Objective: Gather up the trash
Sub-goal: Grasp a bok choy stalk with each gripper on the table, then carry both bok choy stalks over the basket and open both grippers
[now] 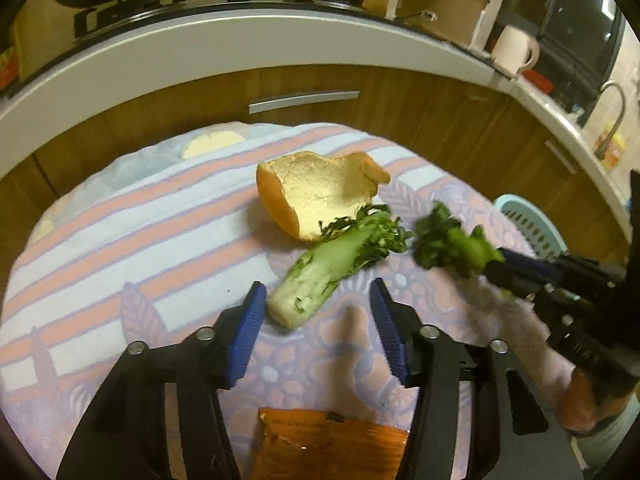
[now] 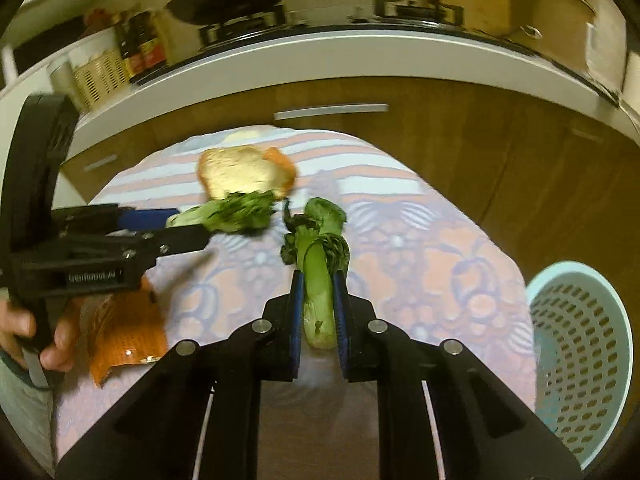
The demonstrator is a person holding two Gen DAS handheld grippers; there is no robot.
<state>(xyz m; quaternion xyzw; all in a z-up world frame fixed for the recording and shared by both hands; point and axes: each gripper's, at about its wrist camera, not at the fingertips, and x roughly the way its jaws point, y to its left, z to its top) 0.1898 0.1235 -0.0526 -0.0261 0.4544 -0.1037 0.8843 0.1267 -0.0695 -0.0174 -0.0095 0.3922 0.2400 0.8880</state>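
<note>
My left gripper [image 1: 318, 300] is open, its blue pads on either side of the pale cut end of a green vegetable stalk [image 1: 332, 256] lying on the cloth-covered table [image 1: 120, 240]. My right gripper [image 2: 318, 280] is shut on a second green vegetable stalk [image 2: 318, 280] and holds it above the table; the same stalk [image 1: 456, 244] shows at the right of the left wrist view. An orange peel [image 1: 316, 196] lies just beyond the first stalk. An orange wrapper [image 1: 328, 444] lies under the left gripper. The peel [image 2: 246, 172], the first stalk [image 2: 228, 214] and the left gripper [image 2: 176, 224] show in the right wrist view.
A light blue perforated basket [image 2: 580, 360] stands off the table's right side, and its rim [image 1: 532, 224] shows in the left wrist view. Wooden cabinets with a white counter [image 1: 240, 48] run behind the table, with a stove, pots and a kettle [image 1: 514, 48] on top.
</note>
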